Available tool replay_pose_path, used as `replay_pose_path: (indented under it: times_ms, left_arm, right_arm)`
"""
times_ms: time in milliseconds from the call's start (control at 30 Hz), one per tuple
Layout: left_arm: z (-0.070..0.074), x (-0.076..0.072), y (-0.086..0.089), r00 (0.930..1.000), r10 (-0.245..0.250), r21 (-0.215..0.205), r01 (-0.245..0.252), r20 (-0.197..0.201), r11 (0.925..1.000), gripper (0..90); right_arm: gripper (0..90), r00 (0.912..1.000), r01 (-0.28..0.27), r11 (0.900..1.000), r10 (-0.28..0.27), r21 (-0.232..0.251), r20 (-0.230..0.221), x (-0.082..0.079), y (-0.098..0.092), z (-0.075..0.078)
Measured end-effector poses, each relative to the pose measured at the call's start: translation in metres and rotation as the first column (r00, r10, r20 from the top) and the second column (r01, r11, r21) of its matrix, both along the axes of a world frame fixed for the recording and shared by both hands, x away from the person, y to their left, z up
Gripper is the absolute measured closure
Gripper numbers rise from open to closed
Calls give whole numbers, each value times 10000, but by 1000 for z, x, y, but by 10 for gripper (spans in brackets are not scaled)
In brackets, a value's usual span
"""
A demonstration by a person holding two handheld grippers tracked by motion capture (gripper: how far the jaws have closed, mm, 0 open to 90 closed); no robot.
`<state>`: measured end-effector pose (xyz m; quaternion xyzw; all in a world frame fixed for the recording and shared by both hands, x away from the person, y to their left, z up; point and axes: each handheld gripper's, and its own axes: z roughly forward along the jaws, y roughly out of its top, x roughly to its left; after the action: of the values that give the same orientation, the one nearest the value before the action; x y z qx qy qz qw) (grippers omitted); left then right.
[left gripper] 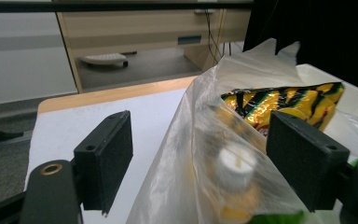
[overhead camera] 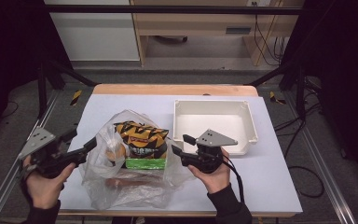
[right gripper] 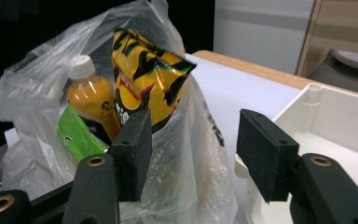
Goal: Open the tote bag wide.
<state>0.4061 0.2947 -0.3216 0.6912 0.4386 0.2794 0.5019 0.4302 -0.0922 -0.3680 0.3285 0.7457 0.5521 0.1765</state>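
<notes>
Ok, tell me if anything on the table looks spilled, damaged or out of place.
Nothing stands out. The plastic bag sits crumpled but intact, with the snack packet, orange bottle and green pack inside. The white tray lies empty and square.

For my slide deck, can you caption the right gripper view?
Open right gripper faces a clear plastic bag holding a yellow snack bag and orange drink bottle, white tray alongside.

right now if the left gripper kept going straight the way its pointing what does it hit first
Most likely the clear plastic bag: its side already lies between the open jaws of the left gripper, with the orange bottle just behind it.
</notes>
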Motion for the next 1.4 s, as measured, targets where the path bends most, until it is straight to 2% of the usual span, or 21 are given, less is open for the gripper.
replay_pose_path:
  times_ms: [133, 200, 267, 400, 533, 667, 700, 767, 800, 1000, 1133, 1233, 1300, 1400]
  left_arm:
    - [-5, 21, -16, 9987, -280, 372, 295, -423, 9989, 275]
    - [-9, 31, -20, 9962, -427, 427, 460, -761, 9980, 316]
    - [-13, 38, -21, 9933, -445, 659, 517, -1065, 9965, 383]
    - [-19, 40, -17, 9896, -492, 519, 567, -1355, 9970, 541]
    - [-22, 40, -18, 9874, -424, 932, 571, -1527, 9940, 721]
    - [-21, 38, -18, 9898, -411, 1083, 562, -1368, 9925, 887]
    - [-21, 38, -17, 9903, -373, 1181, 533, -1336, 9916, 900]
    - [-21, 38, -18, 9914, -306, 1276, 470, -1271, 9907, 900]
    - [-20, 37, -16, 9931, -247, 1393, 407, -1148, 9894, 900]
    - [-15, 34, -6, 9966, -106, 1036, 190, -814, 9944, 900]
    - [-13, 33, 3, 9976, -156, 695, 203, -673, 9974, 900]
    - [-12, 32, 5, 9979, -175, 522, 208, -628, 9984, 900]
    - [-12, 32, 3, 9979, -226, 530, 258, -605, 9983, 900]
    - [-13, 31, 0, 9979, -357, 555, 387, -535, 9977, 900]
  right_arm:
    - [499, 9998, -108, 9997, 104, -210, -180, 1, 7, -4]
    - [507, 9996, -140, 9993, 132, -351, -240, 1, 10, -6]
    - [513, 9995, -140, 9988, 126, -474, -297, 1, 11, -9]
    - [541, 9988, -217, 9979, 190, -606, -453, 0, 10, -15]
    - [565, 9982, -256, 9975, 219, -661, -554, 1, 11, -19]
    - [623, 9978, -295, 9966, 248, -767, -616, 1, 13, -23]
    - [649, 9979, -283, 9964, 234, -803, -608, 1, 13, -23]
    - [670, 9979, -279, 9963, 230, -811, -610, 1, 13, -24]
    - [712, 9974, -321, 9960, 265, -834, -673, 1, 14, -26]
    - [900, 9966, -439, 9949, 373, -908, -734, -1, 14, -26]
    - [881, 9977, -321, 9970, 278, -703, -612, -1, 10, -23]
    - [753, 9990, -224, 9990, 208, -380, -402, 0, 11, -18]
    - [607, 9997, -49, 10000, 47, -73, -241, 2, 14, -14]
    - [533, 9999, 47, 9999, -50, -157, -154, 6, 22, -14]
